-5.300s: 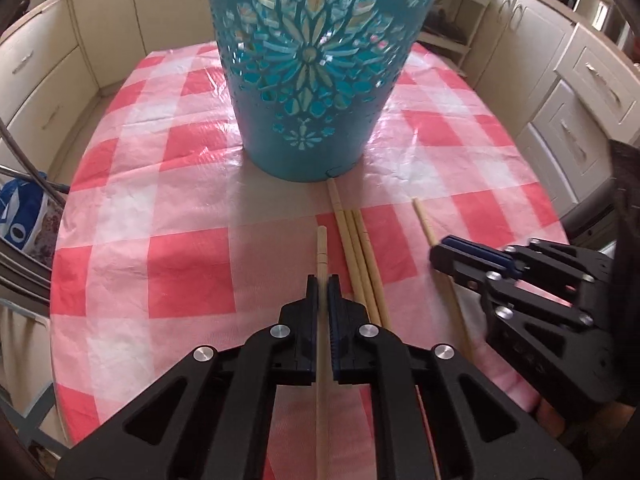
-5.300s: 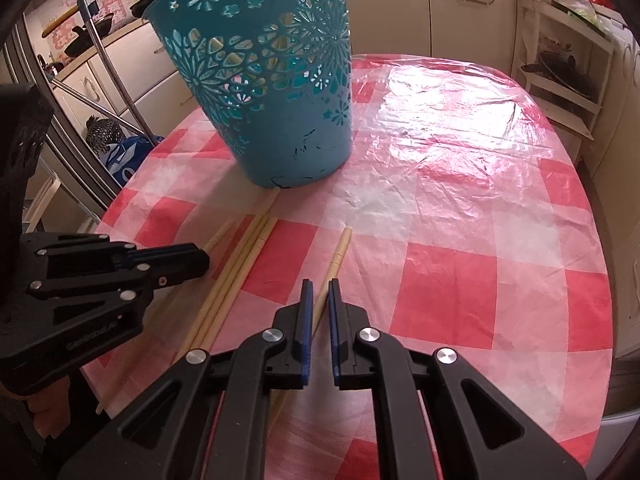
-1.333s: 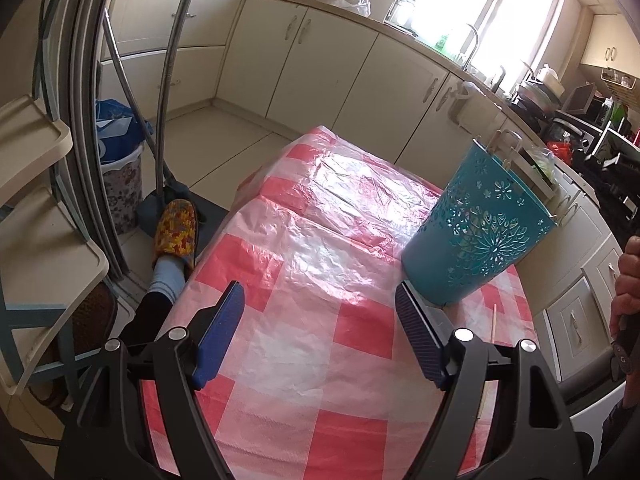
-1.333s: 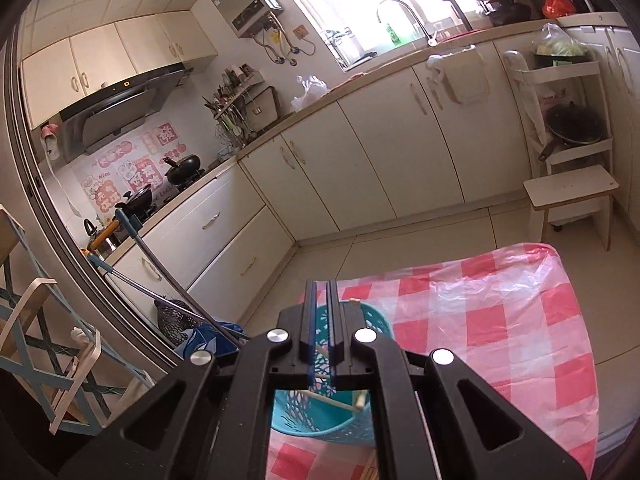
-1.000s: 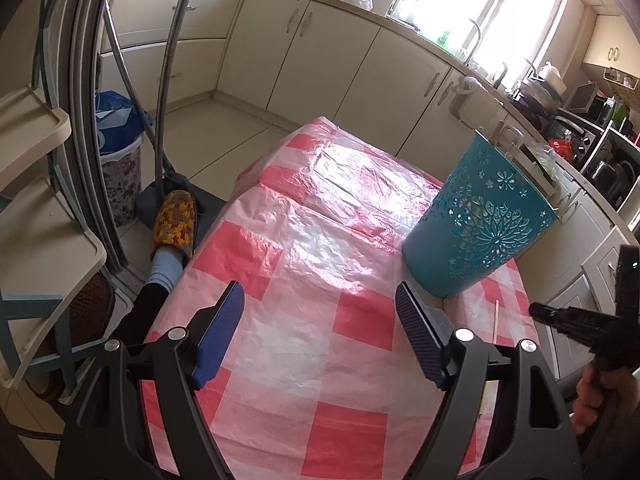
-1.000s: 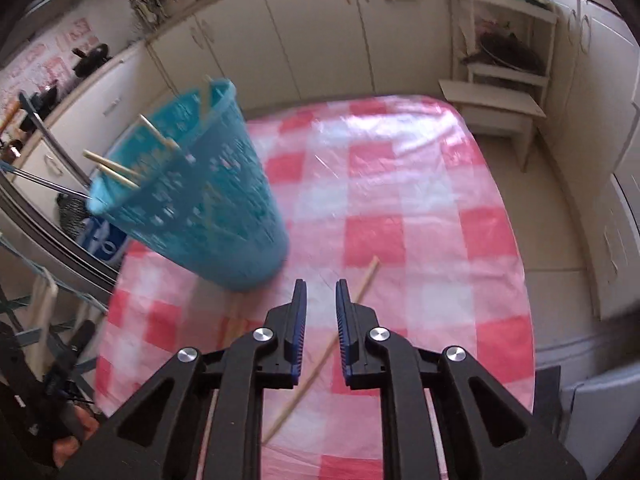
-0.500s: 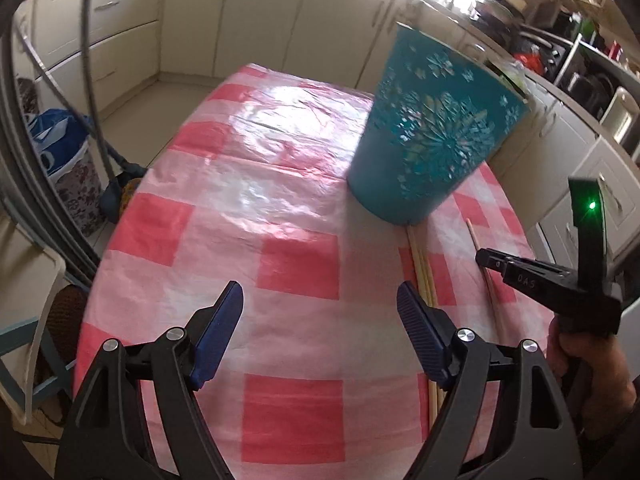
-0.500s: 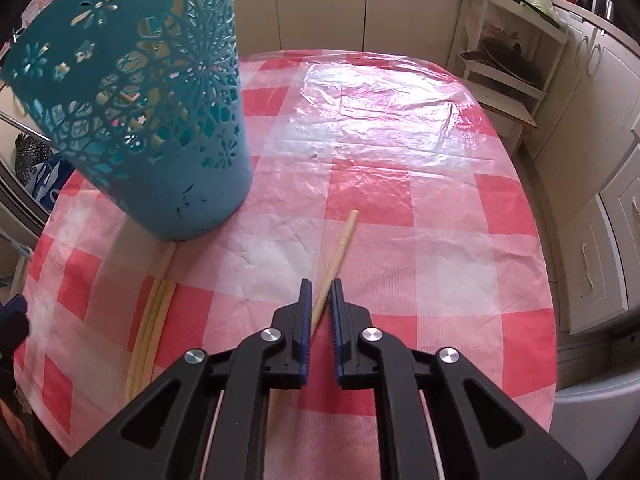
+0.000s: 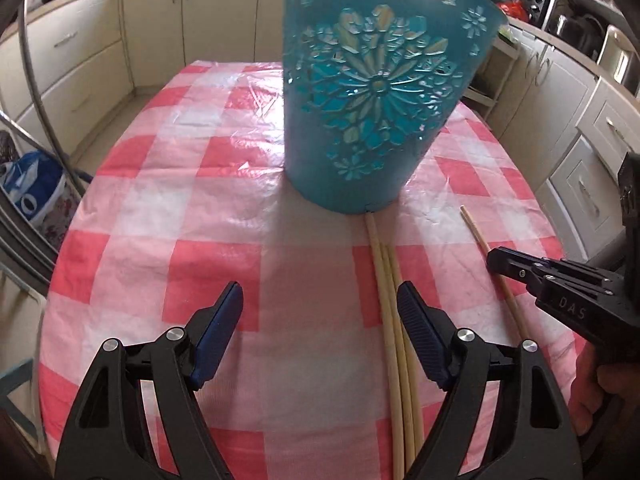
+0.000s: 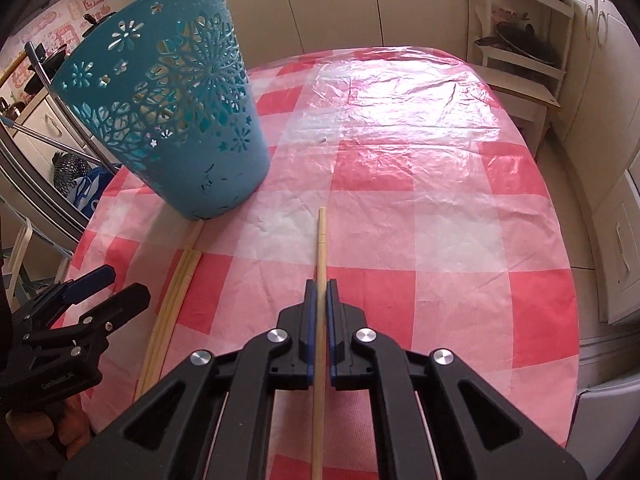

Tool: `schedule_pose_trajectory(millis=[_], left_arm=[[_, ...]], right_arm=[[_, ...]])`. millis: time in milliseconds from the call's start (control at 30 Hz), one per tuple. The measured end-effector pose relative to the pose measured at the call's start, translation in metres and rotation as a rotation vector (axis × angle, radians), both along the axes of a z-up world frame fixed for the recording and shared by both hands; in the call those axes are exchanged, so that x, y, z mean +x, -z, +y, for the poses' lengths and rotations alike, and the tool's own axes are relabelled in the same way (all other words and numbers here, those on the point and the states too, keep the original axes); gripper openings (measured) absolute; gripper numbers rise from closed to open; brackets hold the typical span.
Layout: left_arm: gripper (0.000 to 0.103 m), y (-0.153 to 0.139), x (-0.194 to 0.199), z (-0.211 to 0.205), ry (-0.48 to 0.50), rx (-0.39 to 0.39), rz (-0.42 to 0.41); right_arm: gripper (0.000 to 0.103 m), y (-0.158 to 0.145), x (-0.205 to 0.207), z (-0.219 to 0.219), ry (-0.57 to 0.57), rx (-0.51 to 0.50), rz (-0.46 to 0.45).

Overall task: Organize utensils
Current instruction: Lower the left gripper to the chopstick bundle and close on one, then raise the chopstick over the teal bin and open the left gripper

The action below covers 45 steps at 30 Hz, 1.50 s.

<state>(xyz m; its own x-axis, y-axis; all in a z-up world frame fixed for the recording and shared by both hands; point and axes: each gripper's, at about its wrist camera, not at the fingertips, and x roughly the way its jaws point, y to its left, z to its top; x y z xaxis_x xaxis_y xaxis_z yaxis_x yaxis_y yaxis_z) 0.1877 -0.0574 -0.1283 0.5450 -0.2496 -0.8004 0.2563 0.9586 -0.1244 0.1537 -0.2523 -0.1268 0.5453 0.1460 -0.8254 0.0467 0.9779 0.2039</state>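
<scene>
Right gripper [image 10: 319, 300] is pointing down at the desk, its blue-padded jaws clenched on a single pale wooden chopstick [image 10: 320, 248]; the stick is running straight out from the jaws toward 12 o'clock, its far tip lying on a white square of the red-and-white checked plastic tablecloth [image 10: 440, 208]. The same stick is also passing back under the gripper body toward 6 o'clock. Left gripper [image 9: 320, 320] is hanging over the desk with jaws released and standing wide, nothing between the pads but bare cloth. A bundle of three pale wooden chopsticks [image 9: 390, 300] is lying side by side just inside the right-hand pad in the left wrist view, running from 6 o'clock up to the foot of the teal plastic basket with cut-out flower pattern [image 9: 372, 92], their far ends touching or nearly touching its base. The basket is standing upright on the desk at 12 o'clock from the left gripper and at 10 o'clock from the right one. In the left wrist view the right gripper is showing at 3 o'clock, a hand [image 9: 596, 396] wrapping its grip. Cream kitchen cabinets [image 9: 80, 60] are ringing the desk.
</scene>
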Motion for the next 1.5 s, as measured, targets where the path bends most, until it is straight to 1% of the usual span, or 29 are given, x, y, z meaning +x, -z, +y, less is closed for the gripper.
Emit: schedule_pose_trajectory(millis=[67, 167, 267, 400, 533, 567, 600, 633, 700, 733, 767, 800, 900, 967, 1033, 1100, 1233, 1333, 1367, 1400, 1467, 1500], left_arm=[[0.075, 0.002, 0.000, -0.006, 0.005, 0.036, 0.000], [0.075, 0.009, 0.002, -0.010, 0.002, 0.067, 0.022], [0.075, 0.010, -0.001, -0.012, 0.006, 0.084, 0.011], [0.068, 0.008, -0.001, -0.010, -0.007, 0.087, 0.012], [0.062, 0.007, -0.005, -0.014, 0.010, 0.101, -0.002], [0.056, 0.006, -0.006, -0.017, 0.021, 0.107, -0.004], [0.048, 0.009, -0.006, -0.022, 0.036, 0.137, 0.008], [0.045, 0.010, -0.009, -0.026, 0.050, 0.156, -0.013], [0.028, 0.012, -0.012, -0.030, 0.071, 0.147, -0.013], [0.022, 0.012, -0.013, -0.031, 0.081, 0.144, -0.008], [0.014, 0.013, -0.016, -0.031, 0.089, 0.143, -0.006], [0.009, 0.014, -0.020, -0.031, 0.095, 0.139, -0.002], [0.008, 0.015, -0.026, -0.020, 0.109, 0.075, 0.053], [0.008, 0.014, -0.021, -0.015, 0.109, 0.056, 0.089], [0.009, 0.011, -0.009, -0.013, 0.087, 0.061, 0.098], [0.015, 0.010, 0.008, -0.011, 0.075, 0.077, 0.108], [0.016, 0.011, 0.034, -0.020, 0.071, 0.138, 0.095], [0.016, 0.012, 0.049, -0.026, 0.086, 0.164, 0.090], [0.013, 0.011, 0.052, -0.028, 0.091, 0.166, 0.089], [0.007, 0.010, 0.053, -0.028, 0.101, 0.153, 0.094], [0.005, 0.009, 0.050, -0.029, 0.121, 0.141, 0.103], [0.005, 0.008, 0.048, -0.027, 0.131, 0.121, 0.117]], right_arm=[[0.006, 0.000, -0.003, 0.000, -0.005, 0.005, 0.000], [0.006, -0.001, -0.003, 0.001, -0.009, 0.012, 0.001], [0.006, -0.001, -0.004, 0.000, -0.012, 0.021, 0.001], [0.006, -0.001, -0.004, -0.002, -0.015, 0.039, 0.003], [0.006, -0.001, -0.005, -0.005, -0.015, 0.049, 0.005], [0.006, -0.001, -0.005, -0.005, -0.015, 0.050, 0.005], [0.006, -0.001, -0.005, -0.006, -0.015, 0.052, 0.005], [0.006, -0.001, -0.005, -0.007, -0.016, 0.052, 0.006], [0.006, -0.001, -0.005, -0.007, -0.017, 0.052, 0.007], [0.006, -0.001, -0.005, -0.007, -0.017, 0.051, 0.007], [0.006, -0.001, -0.005, -0.007, -0.017, 0.050, 0.008], [0.006, -0.001, -0.006, -0.007, -0.018, 0.048, 0.009], [0.006, -0.002, -0.007, -0.007, -0.020, 0.040, 0.010], [0.006, -0.002, -0.006, -0.005, -0.022, 0.035, 0.011], [0.006, -0.002, -0.005, -0.003, -0.023, 0.026, 0.011], [0.006, -0.002, -0.005, -0.001, -0.026, 0.019, 0.009], [0.006, -0.001, -0.004, -0.002, -0.026, 0.024, 0.007], [0.006, -0.001, -0.004, -0.001, -0.030, 0.014, 0.003], [0.006, -0.001, -0.004, 0.000, -0.033, 0.006, 0.000], [0.006, -0.001, -0.004, 0.001, -0.036, 0.001, -0.001], [0.006, -0.001, -0.004, 0.002, -0.042, -0.008, -0.003], [0.006, -0.001, -0.004, 0.001, -0.043, -0.009, -0.004]])
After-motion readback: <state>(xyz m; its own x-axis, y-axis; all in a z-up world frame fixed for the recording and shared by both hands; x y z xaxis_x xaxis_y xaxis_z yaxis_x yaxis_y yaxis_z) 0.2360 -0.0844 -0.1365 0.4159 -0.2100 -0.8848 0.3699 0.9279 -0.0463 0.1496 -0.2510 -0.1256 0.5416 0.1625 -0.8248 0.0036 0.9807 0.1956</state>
